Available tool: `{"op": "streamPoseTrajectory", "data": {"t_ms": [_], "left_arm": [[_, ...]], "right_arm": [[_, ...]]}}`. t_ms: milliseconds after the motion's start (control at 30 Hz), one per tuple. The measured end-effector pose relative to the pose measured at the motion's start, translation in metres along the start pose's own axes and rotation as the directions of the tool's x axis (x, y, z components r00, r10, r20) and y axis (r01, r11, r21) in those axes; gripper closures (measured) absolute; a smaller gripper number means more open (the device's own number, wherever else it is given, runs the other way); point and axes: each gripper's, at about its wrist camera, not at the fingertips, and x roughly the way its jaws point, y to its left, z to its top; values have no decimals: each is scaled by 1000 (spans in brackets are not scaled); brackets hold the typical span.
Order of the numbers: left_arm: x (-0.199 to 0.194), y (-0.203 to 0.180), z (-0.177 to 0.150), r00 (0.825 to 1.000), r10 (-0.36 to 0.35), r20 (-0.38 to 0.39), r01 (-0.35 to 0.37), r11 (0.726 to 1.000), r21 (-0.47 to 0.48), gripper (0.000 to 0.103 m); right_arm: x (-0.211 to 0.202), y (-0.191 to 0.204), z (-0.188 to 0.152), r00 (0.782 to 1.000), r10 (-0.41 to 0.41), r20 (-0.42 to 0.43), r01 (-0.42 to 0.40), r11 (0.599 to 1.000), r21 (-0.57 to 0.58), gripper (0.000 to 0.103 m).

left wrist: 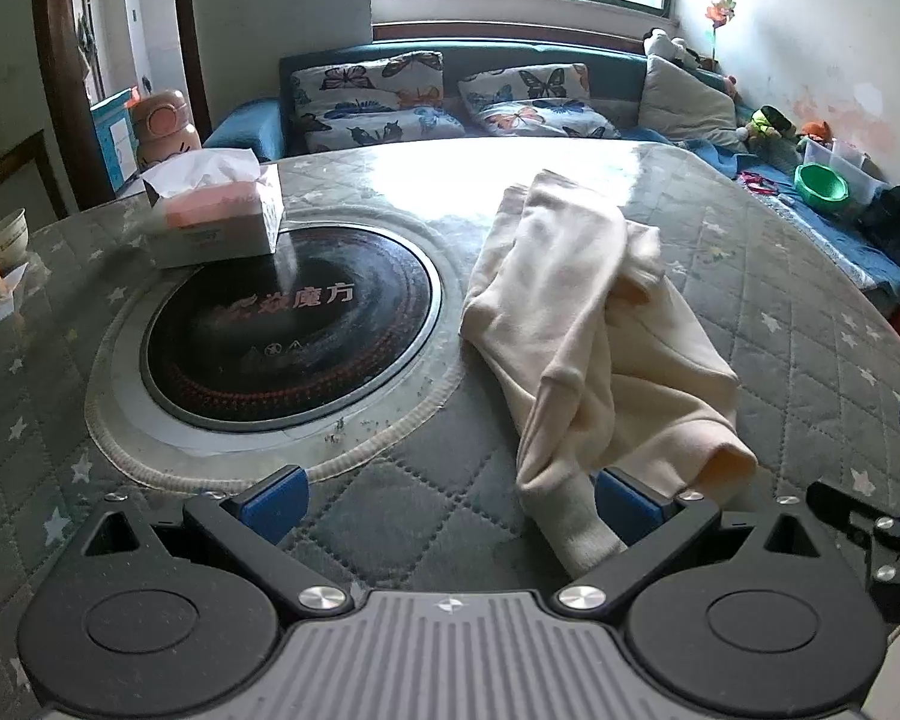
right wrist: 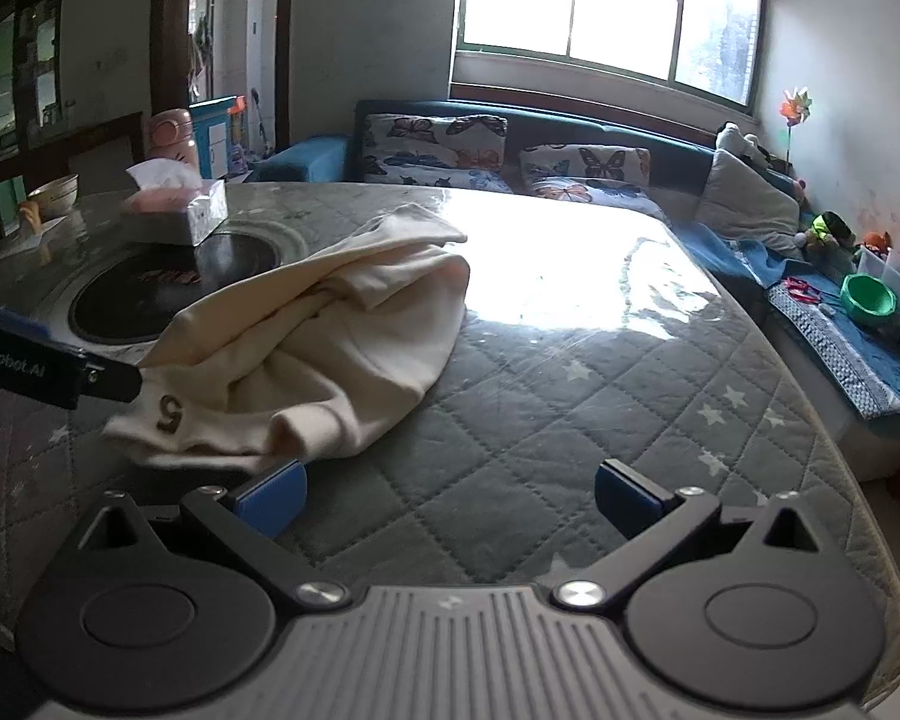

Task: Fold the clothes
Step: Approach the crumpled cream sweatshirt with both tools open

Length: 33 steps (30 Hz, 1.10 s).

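Both claws, left gripper and right gripper, gape empty beside a rumpled cream garment, which needs spreading flat before folding.

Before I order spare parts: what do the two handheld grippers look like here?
Both match. The left gripper and right gripper each have a grey ribbed centre plate, black round side housings, black angled linkage arms with silver screws, and blue finger pads. The left gripper's black side, seen in the right wrist view, bears white lettering ending "enRobot.AI". No cables, hands or sleeves show.
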Motion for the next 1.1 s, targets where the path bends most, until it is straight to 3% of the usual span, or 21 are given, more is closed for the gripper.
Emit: {"op": "streamPoseTrajectory", "data": {"t_ms": [200, 1100], "left_arm": [[-7, -3, -6, 1000, -12, 9, 12, 1000, -2, 0], [-3, -13, -9, 999, 10, -53, -9, 1000, 21, 0]], "right_arm": [[-6, 9, 0, 1000, -9, 28, 10, 999, -42, 0], [1, 21, -4, 998, 35, -54, -37, 999, -39, 0]]}}
